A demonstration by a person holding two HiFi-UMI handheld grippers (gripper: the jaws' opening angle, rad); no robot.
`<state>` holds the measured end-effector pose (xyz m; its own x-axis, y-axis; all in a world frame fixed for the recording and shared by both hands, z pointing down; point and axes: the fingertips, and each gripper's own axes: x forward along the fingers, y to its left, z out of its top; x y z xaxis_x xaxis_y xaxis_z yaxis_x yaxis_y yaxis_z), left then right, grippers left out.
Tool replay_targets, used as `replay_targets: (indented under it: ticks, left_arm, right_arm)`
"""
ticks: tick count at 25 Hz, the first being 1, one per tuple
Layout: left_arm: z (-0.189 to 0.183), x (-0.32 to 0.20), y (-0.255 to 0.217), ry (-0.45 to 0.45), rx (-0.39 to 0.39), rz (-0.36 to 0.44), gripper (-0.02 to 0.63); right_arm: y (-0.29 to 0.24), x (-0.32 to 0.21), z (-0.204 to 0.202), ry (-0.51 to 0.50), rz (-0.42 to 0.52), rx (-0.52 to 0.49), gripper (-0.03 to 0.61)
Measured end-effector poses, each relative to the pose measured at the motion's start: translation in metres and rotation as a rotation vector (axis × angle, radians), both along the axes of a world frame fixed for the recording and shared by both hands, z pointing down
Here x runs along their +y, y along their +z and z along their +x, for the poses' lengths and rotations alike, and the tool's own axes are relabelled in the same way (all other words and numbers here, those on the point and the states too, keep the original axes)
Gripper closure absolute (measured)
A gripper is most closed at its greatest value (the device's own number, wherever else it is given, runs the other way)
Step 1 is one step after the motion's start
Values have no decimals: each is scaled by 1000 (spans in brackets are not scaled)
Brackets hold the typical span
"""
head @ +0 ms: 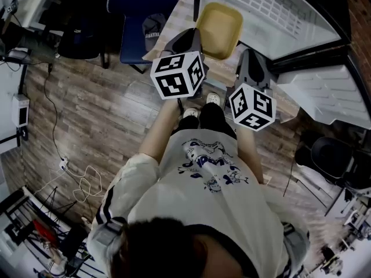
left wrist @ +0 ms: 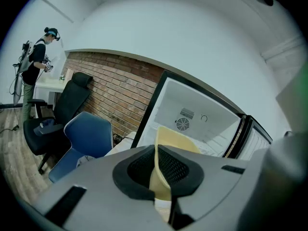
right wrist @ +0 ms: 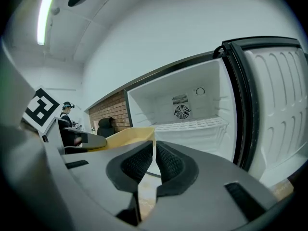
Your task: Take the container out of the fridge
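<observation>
The container, a yellow tub, is seen at the top centre of the head view. It is out in front of the open fridge, just left of the white interior. It is gripped from both sides. The left tongs are clamped on its wall, dark pads pressed flat to the yellow plastic. The right tongs are pinched shut on the thin edge of its rim, at the lower middle of the right gripper view. A pale wood-grain desk is glimpsed beside and beneath the tub, though whether the tub touches it cannot be told. The fridge door is swung wide at the right of the right gripper view, and a wire shelf is shown inside. A blue chair is caught at the lower left of the left gripper view, with a brick wall behind it.
</observation>
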<state>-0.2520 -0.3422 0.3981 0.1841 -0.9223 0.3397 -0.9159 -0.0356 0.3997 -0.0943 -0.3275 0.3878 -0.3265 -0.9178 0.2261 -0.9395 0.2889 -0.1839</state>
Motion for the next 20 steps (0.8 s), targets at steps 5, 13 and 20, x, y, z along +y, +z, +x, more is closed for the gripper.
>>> replay_targets:
  ticks: [5,13,20]
  left_arm:
    - [-2,17,8,15,-10,-9,583]
    - [5,33,17,38,-3,-20,583]
    - [15,37,16,58,-6,-18,583]
  right_arm:
    - [3,13,-1,23,-5,6,535]
    - [3,25,3,51,-1,14,535]
    - [-2,30,10,71,11,21,535]
